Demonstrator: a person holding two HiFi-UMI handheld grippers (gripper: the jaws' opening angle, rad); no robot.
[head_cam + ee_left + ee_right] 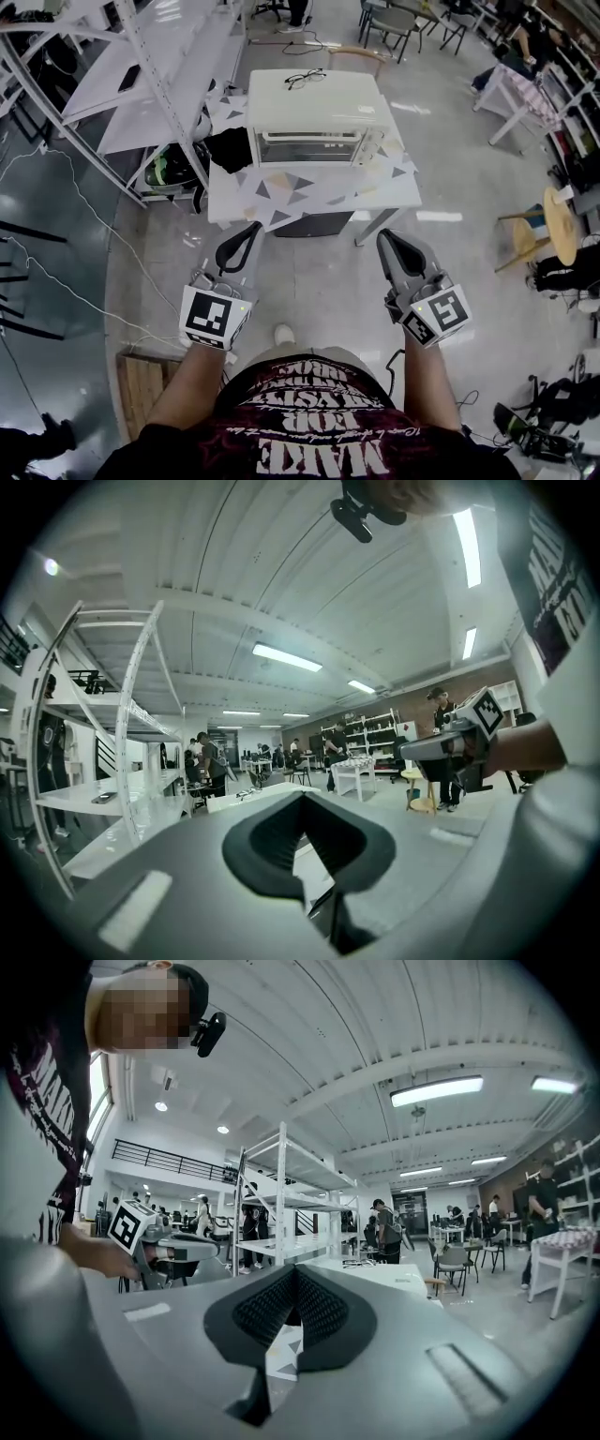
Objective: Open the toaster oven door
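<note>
A white toaster oven [314, 112] stands on a small table covered with a triangle-patterned cloth [309, 192]. Its glass door [307, 148] faces me and is closed. A pair of glasses [305, 78] lies on the oven's top. Both grippers hang over the floor, short of the table's near edge. My left gripper [247, 234] points at the table's left front corner, jaws together and holding nothing. My right gripper [393, 241] points at the right front corner, also shut and empty. The oven's top [375, 1274] shows beyond the right gripper [295, 1281]; the left gripper [302, 803] sees it lower left.
A white shelving rack [141, 75] stands left of the table, with a black bag [230, 148] beside the oven. A dark box [314, 223] sits under the table. A wooden stool [553, 225] is at the right, a wooden pallet [141, 380] and floor cables [84, 300] at the left.
</note>
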